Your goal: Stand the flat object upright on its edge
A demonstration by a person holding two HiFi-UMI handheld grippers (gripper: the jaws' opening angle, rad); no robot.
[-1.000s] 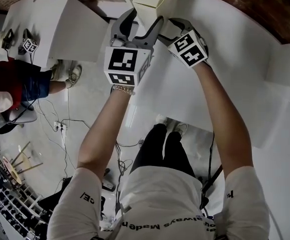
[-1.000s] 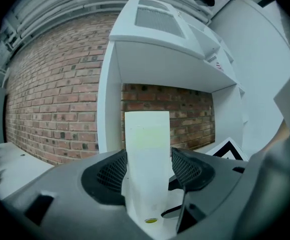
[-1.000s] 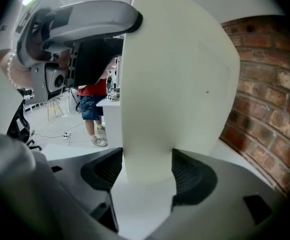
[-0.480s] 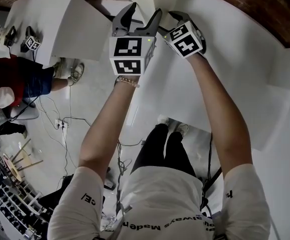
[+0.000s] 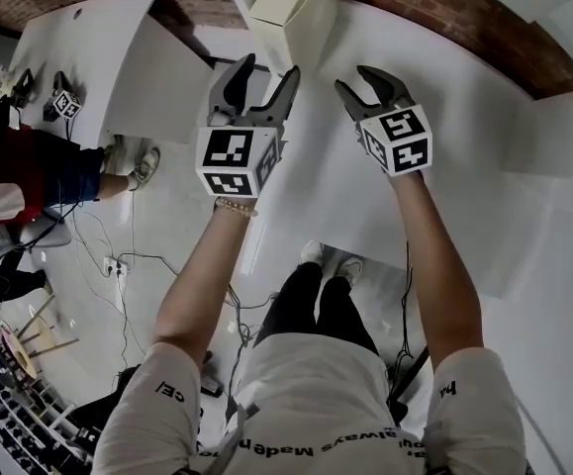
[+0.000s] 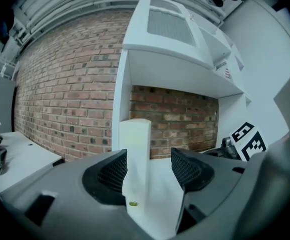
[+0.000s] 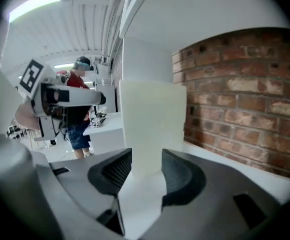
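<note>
The flat cream object point(image 5: 291, 8) stands upright on its edge on the white table point(image 5: 464, 127), close to the brick wall, and nothing holds it. My left gripper point(image 5: 259, 72) is open a short way in front of it. In the left gripper view I see the object's narrow edge point(image 6: 135, 149) just beyond the left gripper point(image 6: 150, 169). My right gripper point(image 5: 365, 85) hangs to the object's right, apart from it. Its jaws are closing with nothing between them. The right gripper view shows the object's broad face point(image 7: 152, 124) ahead of the right gripper point(image 7: 147, 171).
A white shelf unit point(image 6: 170, 49) rises behind the object against the brick wall point(image 6: 64, 94). The table's near edge point(image 5: 365, 236) runs under my forearms. A person in a red top point(image 5: 29, 161) stands at the far left by another white table point(image 5: 98, 47) with a marker cube point(image 5: 63, 102).
Both grippers have drawn back from the cream object toward me. The object stays standing by itself. The right gripper's jaws look narrower than before.
</note>
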